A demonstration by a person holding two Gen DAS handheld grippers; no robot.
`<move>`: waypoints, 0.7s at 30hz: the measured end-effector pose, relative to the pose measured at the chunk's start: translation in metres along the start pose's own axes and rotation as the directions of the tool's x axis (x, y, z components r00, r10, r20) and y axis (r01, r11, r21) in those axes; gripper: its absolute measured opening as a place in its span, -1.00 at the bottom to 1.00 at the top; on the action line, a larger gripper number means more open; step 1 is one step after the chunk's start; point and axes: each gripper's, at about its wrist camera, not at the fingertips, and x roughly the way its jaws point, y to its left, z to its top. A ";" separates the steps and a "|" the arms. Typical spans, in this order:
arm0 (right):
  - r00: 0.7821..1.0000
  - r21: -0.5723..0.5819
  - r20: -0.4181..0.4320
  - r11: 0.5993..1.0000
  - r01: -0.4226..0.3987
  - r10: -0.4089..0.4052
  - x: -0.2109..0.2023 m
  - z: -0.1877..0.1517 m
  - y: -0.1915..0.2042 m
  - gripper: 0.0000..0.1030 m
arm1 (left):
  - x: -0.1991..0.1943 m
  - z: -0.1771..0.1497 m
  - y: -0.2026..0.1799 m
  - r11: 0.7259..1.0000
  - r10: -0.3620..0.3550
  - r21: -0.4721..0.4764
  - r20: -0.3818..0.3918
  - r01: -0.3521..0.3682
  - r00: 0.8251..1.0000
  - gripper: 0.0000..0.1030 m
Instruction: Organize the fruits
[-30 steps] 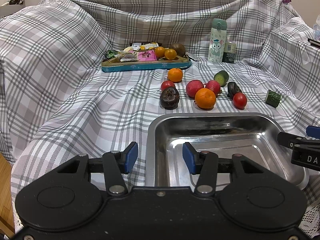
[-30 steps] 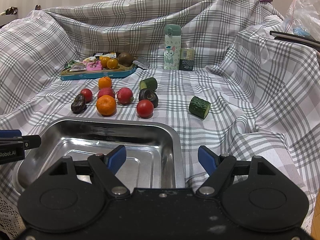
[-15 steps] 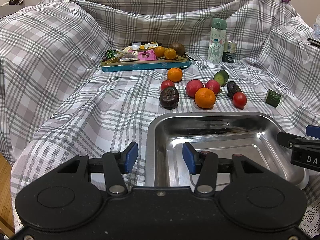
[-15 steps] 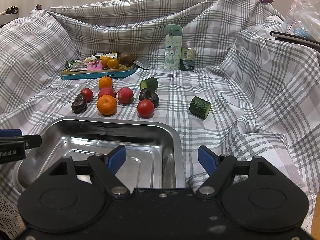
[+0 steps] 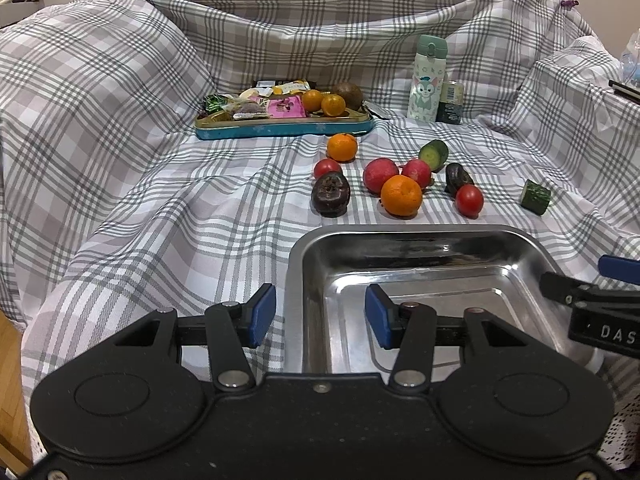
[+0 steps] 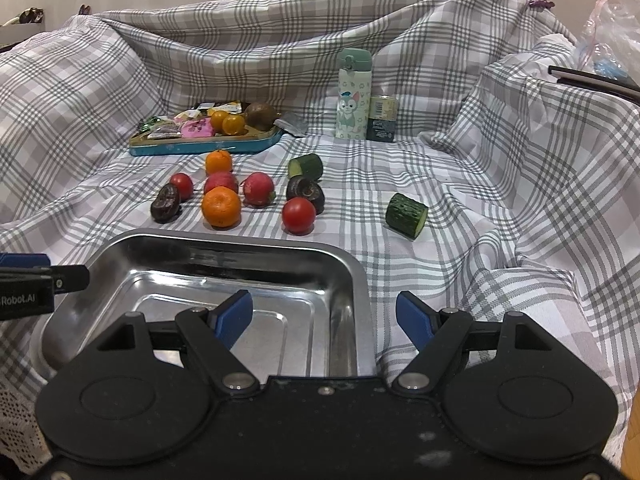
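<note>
An empty steel tray [image 5: 400,236] [image 6: 224,240] sits at the near edge of the checked cloth. Beyond it lie loose items: two oranges [image 5: 401,195] [image 6: 221,207], red tomatoes [image 5: 469,200] [image 6: 298,215], pink-red fruits [image 5: 378,175], two dark wrinkled fruits [image 5: 330,194] [image 6: 165,203] and two cucumber pieces [image 5: 535,197] [image 6: 406,215]. My left gripper [image 5: 320,315] is open and empty, straddling the tray's left rim. My right gripper [image 6: 324,316] is open and empty, straddling the tray's right rim.
A blue tin tray [image 5: 280,128] [image 6: 200,146] with snack packets, two small oranges and a brown fruit stands at the back. A pale green bottle [image 5: 426,80] [image 6: 353,94] and a small dark can [image 5: 451,102] stand at the back right. Cloth-covered sides rise left and right.
</note>
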 end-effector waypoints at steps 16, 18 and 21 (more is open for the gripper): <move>0.991 0.054 -0.089 0.993 -0.100 0.105 0.000 0.025 -0.007 0.55 | 0.000 0.060 0.005 0.998 -0.038 -0.050 -0.117 0.032 0.992 0.08; 0.990 0.075 -0.079 0.991 -0.114 0.119 -0.001 0.035 -0.011 0.55 | 0.004 0.069 0.005 0.998 -0.047 -0.039 -0.118 0.043 0.992 0.08; 0.992 0.095 -0.050 0.989 -0.115 0.120 0.000 0.053 -0.018 0.55 | 0.014 0.083 0.003 1.000 -0.028 -0.014 -0.112 0.027 0.993 0.08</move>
